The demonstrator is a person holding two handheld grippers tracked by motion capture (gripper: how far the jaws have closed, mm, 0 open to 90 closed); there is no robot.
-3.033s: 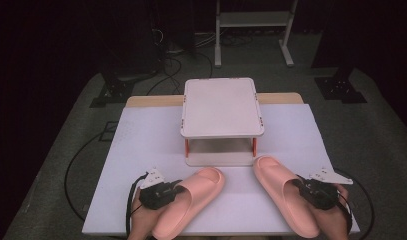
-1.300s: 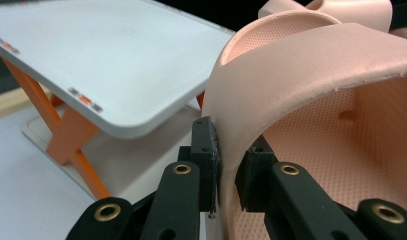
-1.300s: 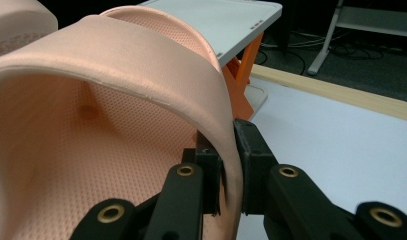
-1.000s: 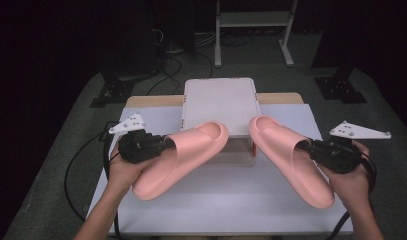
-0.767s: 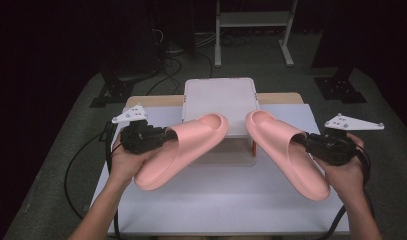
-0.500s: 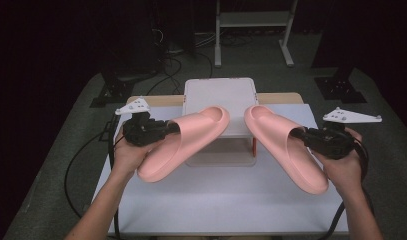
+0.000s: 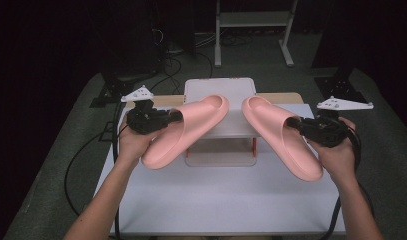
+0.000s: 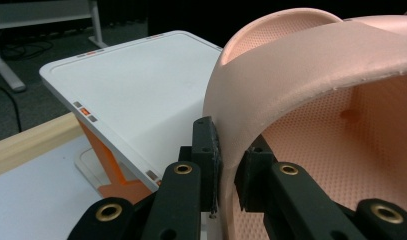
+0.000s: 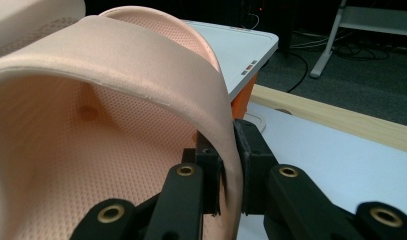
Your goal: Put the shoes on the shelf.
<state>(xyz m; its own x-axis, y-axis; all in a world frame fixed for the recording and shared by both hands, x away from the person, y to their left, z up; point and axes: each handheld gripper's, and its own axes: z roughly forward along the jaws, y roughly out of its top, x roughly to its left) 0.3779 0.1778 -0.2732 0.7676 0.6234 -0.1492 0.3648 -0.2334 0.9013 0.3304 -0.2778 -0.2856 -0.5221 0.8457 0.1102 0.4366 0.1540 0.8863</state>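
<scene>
Pink foam slide sandals are the two things in hand, one in each gripper, both lifted off the table and held over the white two-tier stand with orange legs at the middle of the high view.

At centre left of that view, the left gripper is clamped on the left pink foam slide sandal. This sandal slants from its heel at lower left up to its toe at upper right, and the toe overlaps the stand's top shelf in the picture. The left hand wraps the gripper's black body from below. In the left gripper view, the jaws pinch the edge of the sandal's strap, one jaw outside and one inside, with the stand's white top beyond at upper left.

At centre right of the high view, the right pink foam slide sandal mirrors the first: toe at upper left beside the stand's top, heel at lower right. The right gripper grips its strap, and the right hand holds the gripper. In the right gripper view, the jaws are closed on the strap's edge, with the stand's corner behind it.

The two toes sit near each other, not touching. Below everything lies the white-topped table, with its wooden edge showing at the far side.
</scene>
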